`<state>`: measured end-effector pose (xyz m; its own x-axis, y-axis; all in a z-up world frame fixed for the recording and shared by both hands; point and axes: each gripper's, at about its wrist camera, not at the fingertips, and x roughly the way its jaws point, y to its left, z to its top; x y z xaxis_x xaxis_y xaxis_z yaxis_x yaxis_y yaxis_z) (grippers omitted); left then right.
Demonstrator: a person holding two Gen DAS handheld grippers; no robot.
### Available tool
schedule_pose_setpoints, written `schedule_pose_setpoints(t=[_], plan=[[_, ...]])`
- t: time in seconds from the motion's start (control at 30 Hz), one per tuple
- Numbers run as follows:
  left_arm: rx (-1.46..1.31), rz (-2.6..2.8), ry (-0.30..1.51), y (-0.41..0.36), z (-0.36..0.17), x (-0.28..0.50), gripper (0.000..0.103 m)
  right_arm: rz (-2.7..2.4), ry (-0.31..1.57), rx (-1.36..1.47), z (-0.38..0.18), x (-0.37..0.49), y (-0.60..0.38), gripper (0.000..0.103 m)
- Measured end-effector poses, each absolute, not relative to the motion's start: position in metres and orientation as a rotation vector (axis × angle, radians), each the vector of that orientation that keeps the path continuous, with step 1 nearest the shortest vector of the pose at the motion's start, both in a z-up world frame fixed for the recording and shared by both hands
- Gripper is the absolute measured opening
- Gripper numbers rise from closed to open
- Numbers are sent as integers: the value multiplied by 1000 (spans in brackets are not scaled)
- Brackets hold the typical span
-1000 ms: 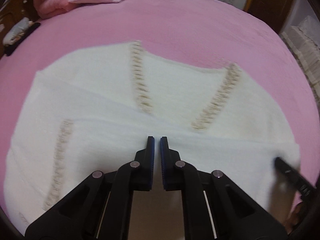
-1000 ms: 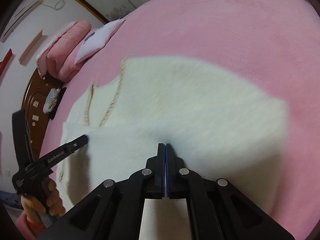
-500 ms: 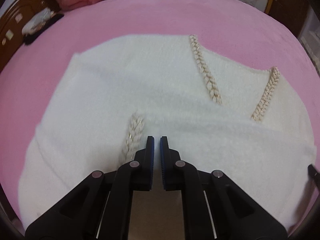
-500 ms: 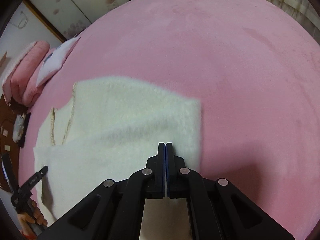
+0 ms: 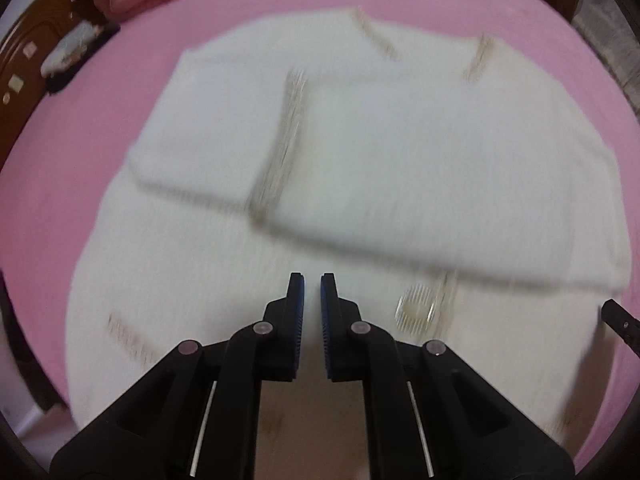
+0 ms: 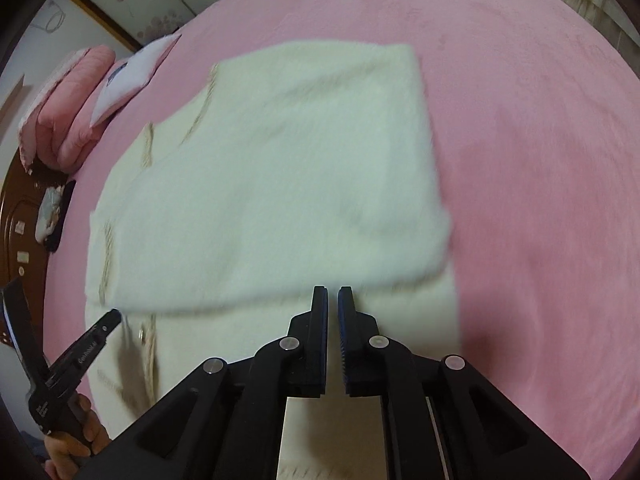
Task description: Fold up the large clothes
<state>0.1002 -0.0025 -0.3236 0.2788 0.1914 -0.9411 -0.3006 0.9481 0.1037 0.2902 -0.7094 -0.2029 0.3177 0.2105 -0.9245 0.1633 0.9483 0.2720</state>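
A cream knitted sweater [image 6: 272,184] is laid folded on the pink bed [image 6: 540,160]. The left gripper [image 5: 312,280] is kept at a narrow gap with nothing between its jaws. The right gripper [image 6: 333,292] is being opened, also empty, above the sweater's near edge.

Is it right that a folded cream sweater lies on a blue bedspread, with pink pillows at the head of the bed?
Not quite: the bedspread is pink, not blue, as the right wrist view shows. The folded cream sweater does lie on it, with pink pillows at the head.
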Motion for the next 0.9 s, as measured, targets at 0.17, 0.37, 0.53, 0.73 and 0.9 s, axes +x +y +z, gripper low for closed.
schedule_pose_setpoints(t=[0.17, 0.37, 0.53, 0.73, 0.9], plan=[[-194, 318, 1346, 16, -311, 31, 6, 43, 1318, 338, -188, 225, -658, 14], [-149, 258, 1354, 27, -276, -27, 6, 35, 1297, 290, -158, 150, -551, 37], [-137, 202, 1325, 43, -241, -42, 35, -4, 1253, 228, -137, 111, -467, 69], [-85, 129, 1243, 52, -198, -71, 58, -35, 1186, 215, -94, 64, -434, 86], [-35, 97, 1200, 56, -178, -91, 68, -63, 1124, 255, -69, 37, -423, 89]])
